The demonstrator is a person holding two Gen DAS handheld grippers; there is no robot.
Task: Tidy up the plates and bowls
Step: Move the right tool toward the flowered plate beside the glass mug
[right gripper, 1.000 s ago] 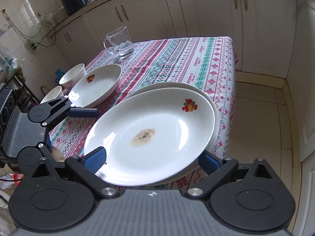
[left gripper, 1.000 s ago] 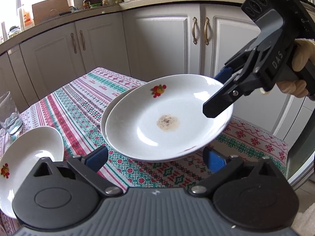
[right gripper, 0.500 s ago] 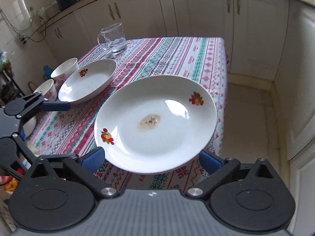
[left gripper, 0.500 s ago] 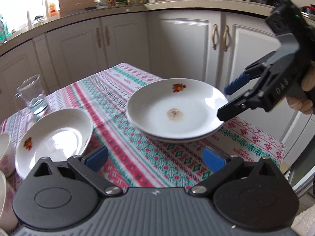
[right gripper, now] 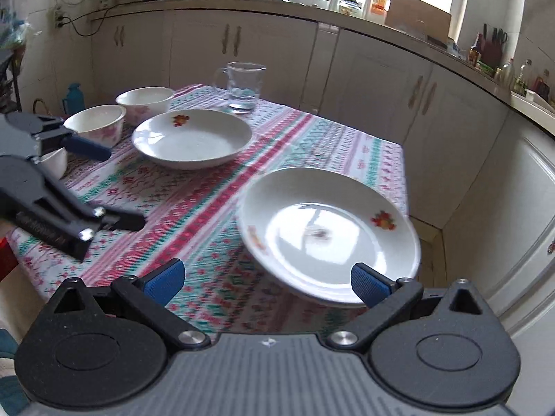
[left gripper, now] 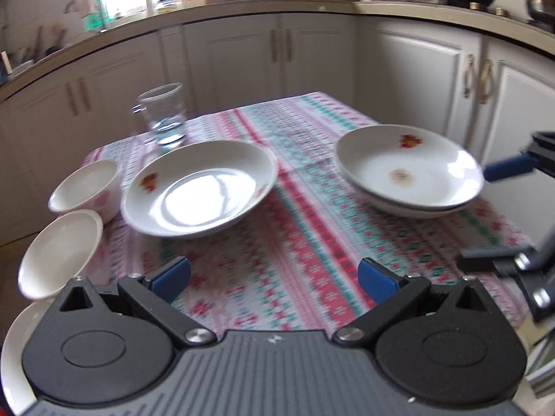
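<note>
Surface: a table covered with a striped patterned tablecloth [left gripper: 305, 242] in red, green and white. Room: a kitchen, with white cabinets [right gripper: 381, 79] running round behind the table under a cluttered countertop [left gripper: 277, 3], and a bright window beyond it. The left wrist view is motion-blurred.

Landmark: the glass mug [right gripper: 244, 86], standing upright at the far end of the table, with what looks like a little water at the bottom.

Task items. A single white plate [right gripper: 192, 138] with a fruit motif lies flat just in front of the mug, apparently empty. Two white bowls [right gripper: 145, 101] stand upright beside that plate, on the side away from the stack; their interiors show nothing. A further white dish edge shows at the lower left of the left wrist view; what it is cannot be determined. Two stacked plates [left gripper: 409, 170] sit well apart from the mug, at the table's near corner toward the cabinets. The top one carries a brown residue spot at its centre and a fruit motif near the rim.

Left gripper [left gripper: 274, 279]: jaws spread wide, holding nothing, over bare cloth nearer than the single plate.

Right gripper [right gripper: 267, 282]: jaws spread wide, holding nothing. The stack lies just ahead of its right fingertip [right gripper: 369, 284], which overlaps the near rim in view; contact cannot be confirmed.
</note>
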